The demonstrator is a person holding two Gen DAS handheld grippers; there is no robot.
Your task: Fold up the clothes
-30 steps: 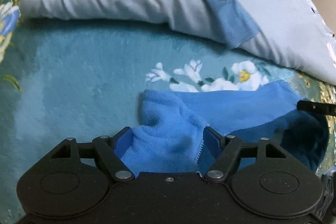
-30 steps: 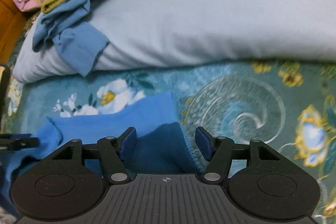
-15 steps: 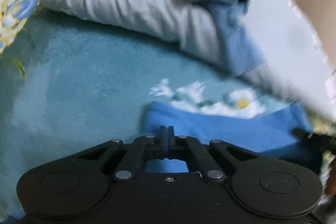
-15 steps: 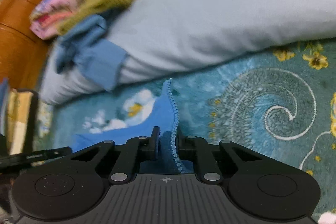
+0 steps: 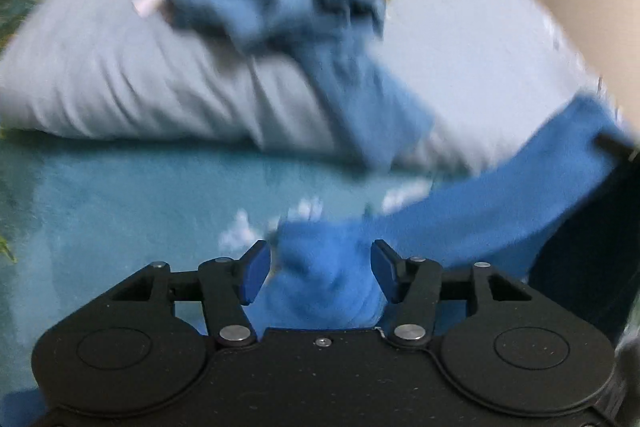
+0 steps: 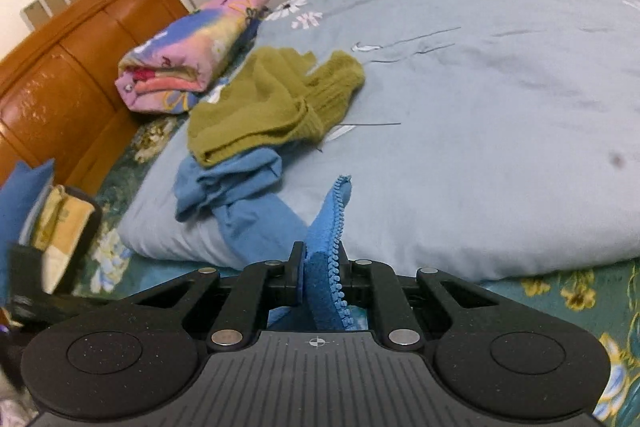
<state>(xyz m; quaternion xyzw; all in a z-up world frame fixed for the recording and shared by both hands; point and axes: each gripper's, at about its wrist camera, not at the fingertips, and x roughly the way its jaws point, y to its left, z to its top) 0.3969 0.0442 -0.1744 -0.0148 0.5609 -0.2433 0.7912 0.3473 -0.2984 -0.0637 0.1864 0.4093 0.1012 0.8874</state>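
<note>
A bright blue fleece garment (image 5: pixel 460 227) with a zipper edge stretches from my left gripper up to the right. My left gripper (image 5: pixel 320 273) is open, its blue pads either side of a bunch of the fleece. My right gripper (image 6: pixel 322 277) is shut on the fleece's zipper edge (image 6: pixel 340 215) and holds it up above the bed. A lighter blue garment (image 6: pixel 240 195) and an olive green knit (image 6: pixel 276 103) lie crumpled on the pale grey duvet (image 6: pixel 480 131).
The bed has a teal floral blanket (image 5: pixel 120 211). A folded pink and purple blanket (image 6: pixel 192 59) lies by the orange wooden headboard (image 6: pixel 68 79). My left gripper's body shows at the left edge of the right wrist view (image 6: pixel 36 291).
My left gripper was open, shut half a second ago and is open again around the fleece. My right gripper shut on the zipper edge and lifted it. Both views tilted upward.
</note>
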